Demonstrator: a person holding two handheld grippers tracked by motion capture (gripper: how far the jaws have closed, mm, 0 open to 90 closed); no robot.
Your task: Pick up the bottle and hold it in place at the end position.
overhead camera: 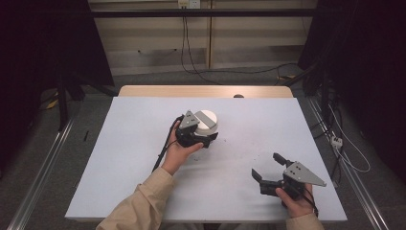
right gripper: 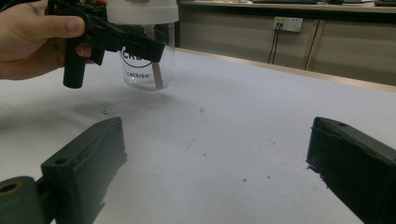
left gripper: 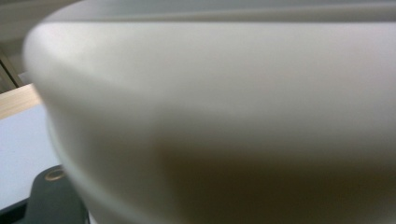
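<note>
A light tan sleeve [overhead camera: 139,203] is being worn on the left arm, and a bit of the same tan cloth is being shown at the right wrist. The left gripper [overhead camera: 207,138] is being seen as black, with a grey three-cornered plate [overhead camera: 189,120] on top. A black cable [overhead camera: 163,148] is being trailed from it. The right gripper [overhead camera: 265,167] is black too, and its grey three-cornered plate [overhead camera: 302,173] is being dotted with small screws. In the right gripper view, two thick, dark, blocky jaws are being shown, with round screw holes and rough, chipped edges.
</note>
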